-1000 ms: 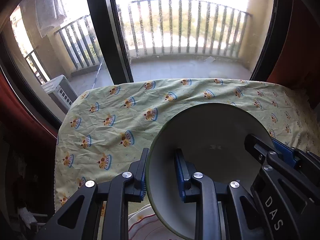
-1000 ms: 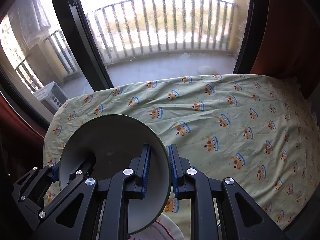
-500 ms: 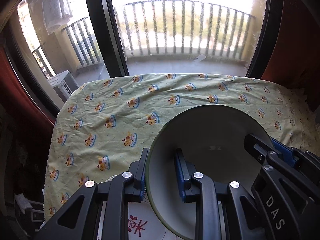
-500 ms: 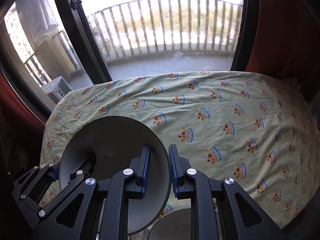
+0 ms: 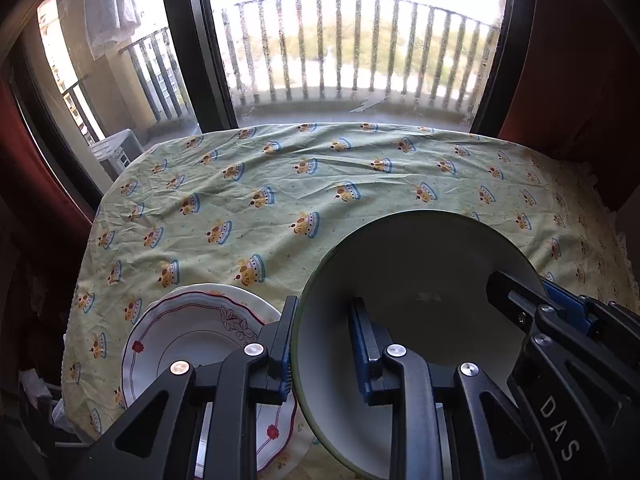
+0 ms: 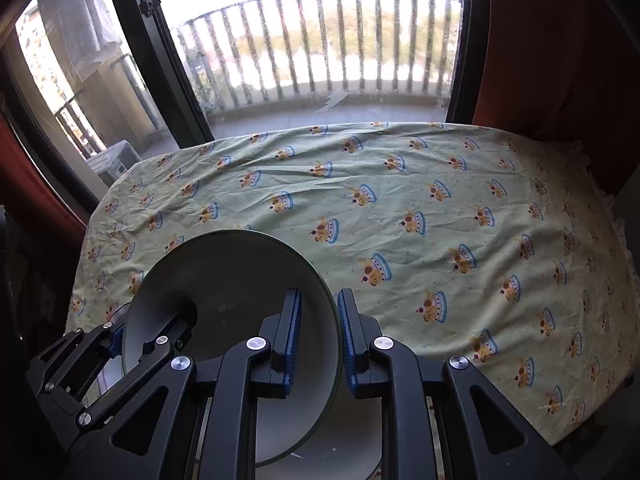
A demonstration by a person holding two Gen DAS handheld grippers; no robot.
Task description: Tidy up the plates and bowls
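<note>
Both grippers hold one grey, green-rimmed bowl [image 5: 416,280] above the near edge of the table. My left gripper [image 5: 322,344] is shut on its left rim. My right gripper [image 6: 318,332] is shut on its right rim; the bowl [image 6: 228,280] fills the left of the right wrist view. A white plate [image 5: 192,340] with red trim and flower print lies on the cloth at the near left, partly behind my left gripper. A second white dish [image 6: 344,444] lies below the bowl under my right gripper.
The table carries a pale green cloth [image 5: 320,200] with a crown print. A glass balcony door with a dark frame [image 5: 192,48] stands just beyond the far edge. Red curtains [image 6: 560,48] hang at the right.
Both grippers and the bowl have drawn back and risen from the table. More cloth shows, and the white plate and the second dish have come into view below.
</note>
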